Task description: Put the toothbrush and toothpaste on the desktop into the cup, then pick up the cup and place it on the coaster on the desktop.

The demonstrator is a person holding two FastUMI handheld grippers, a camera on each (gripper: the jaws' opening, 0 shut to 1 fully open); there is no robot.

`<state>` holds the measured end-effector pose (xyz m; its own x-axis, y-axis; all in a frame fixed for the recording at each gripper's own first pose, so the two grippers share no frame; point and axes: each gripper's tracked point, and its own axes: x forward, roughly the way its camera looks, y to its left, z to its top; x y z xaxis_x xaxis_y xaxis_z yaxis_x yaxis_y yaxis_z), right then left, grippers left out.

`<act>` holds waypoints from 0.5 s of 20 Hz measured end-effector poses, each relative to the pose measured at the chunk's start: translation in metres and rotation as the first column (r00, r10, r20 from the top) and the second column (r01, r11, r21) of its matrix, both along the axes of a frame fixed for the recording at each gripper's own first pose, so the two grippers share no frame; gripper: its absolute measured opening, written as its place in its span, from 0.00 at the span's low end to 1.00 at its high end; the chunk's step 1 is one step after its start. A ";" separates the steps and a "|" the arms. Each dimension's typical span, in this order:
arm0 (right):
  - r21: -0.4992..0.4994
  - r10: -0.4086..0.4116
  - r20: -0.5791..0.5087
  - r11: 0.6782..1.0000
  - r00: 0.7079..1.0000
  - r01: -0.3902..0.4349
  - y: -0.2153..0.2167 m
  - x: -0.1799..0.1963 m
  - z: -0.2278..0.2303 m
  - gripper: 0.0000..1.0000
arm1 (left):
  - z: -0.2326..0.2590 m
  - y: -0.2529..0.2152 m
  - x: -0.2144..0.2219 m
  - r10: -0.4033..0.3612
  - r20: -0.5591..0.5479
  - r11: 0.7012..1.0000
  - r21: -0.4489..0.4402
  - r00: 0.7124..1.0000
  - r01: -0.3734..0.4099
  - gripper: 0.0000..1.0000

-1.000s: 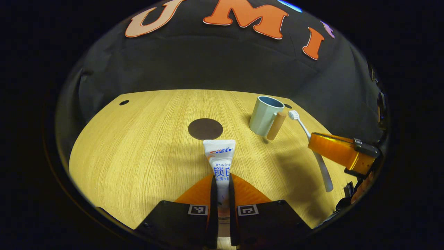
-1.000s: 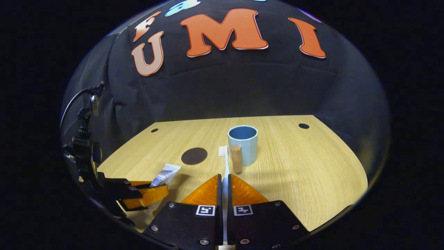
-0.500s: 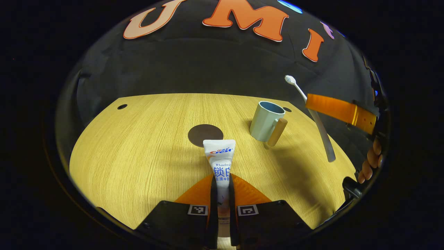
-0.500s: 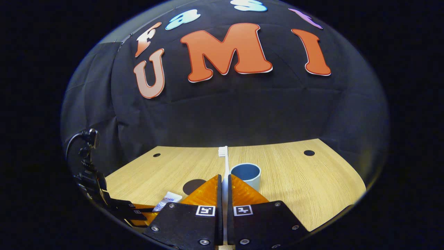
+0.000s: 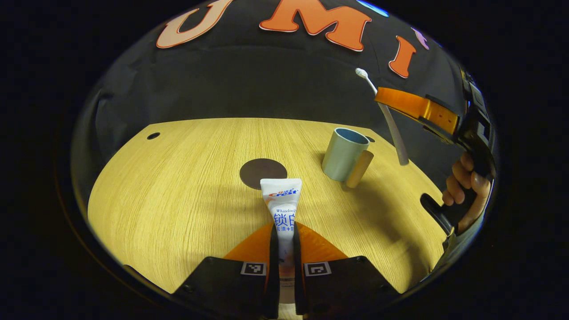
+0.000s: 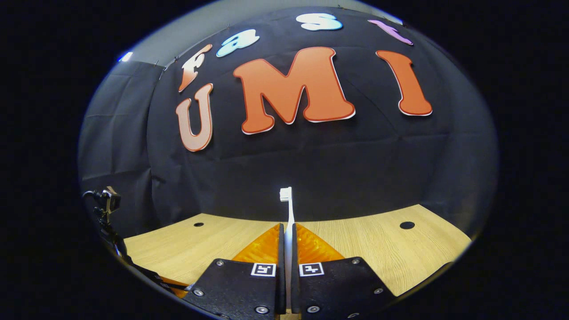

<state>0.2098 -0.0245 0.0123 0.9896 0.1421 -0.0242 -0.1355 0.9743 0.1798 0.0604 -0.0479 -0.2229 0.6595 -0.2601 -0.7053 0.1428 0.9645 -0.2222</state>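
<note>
My left gripper [image 5: 284, 231] is shut on a white toothpaste tube [image 5: 282, 200] that lies low over the wooden desktop [image 5: 178, 186], its flat end pointing at the dark round coaster [image 5: 263, 173]. A pale green cup [image 5: 343, 153] with a wooden handle stands right of the coaster. My right gripper [image 6: 287, 229] is shut on a white toothbrush [image 6: 288, 218], bristles pointing up and away. In the left gripper view the right gripper [image 5: 386, 98] holds the toothbrush [image 5: 391, 129] tilted in the air, above and right of the cup.
A person's hand [image 5: 464, 184] grips the right gripper's handle at the far right. The desktop [image 6: 378, 249] has small round holes [image 6: 406, 225] near its back corners. The left gripper's cable and mount [image 6: 106, 209] show at the left edge of the right gripper view.
My right gripper has lifted the toothbrush off the desktop and raised it, tilting upward so the cup dropped out of its view. My left gripper has kept still with the toothpaste.
</note>
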 end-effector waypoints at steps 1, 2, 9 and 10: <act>0.016 0.008 0.028 1.000 1.000 -0.008 -0.001 0.005 0.003 0.05 | 0.000 0.000 -0.001 0.002 -0.002 1.000 0.000 1.000 -0.002 0.17; 0.032 0.014 0.053 0.999 0.998 -0.016 -0.001 0.009 0.007 0.05 | -0.001 0.000 0.000 0.004 -0.005 1.000 0.001 1.000 -0.004 0.18; 0.090 0.012 0.163 0.996 0.987 -0.027 -0.019 0.037 0.008 0.05 | 0.004 0.000 -0.002 0.009 -0.022 1.000 0.004 1.000 -0.008 0.17; 0.096 0.008 0.181 0.995 0.984 -0.026 -0.020 0.041 0.009 0.05 | 0.005 0.000 -0.001 0.009 -0.022 1.000 0.004 1.000 -0.009 0.17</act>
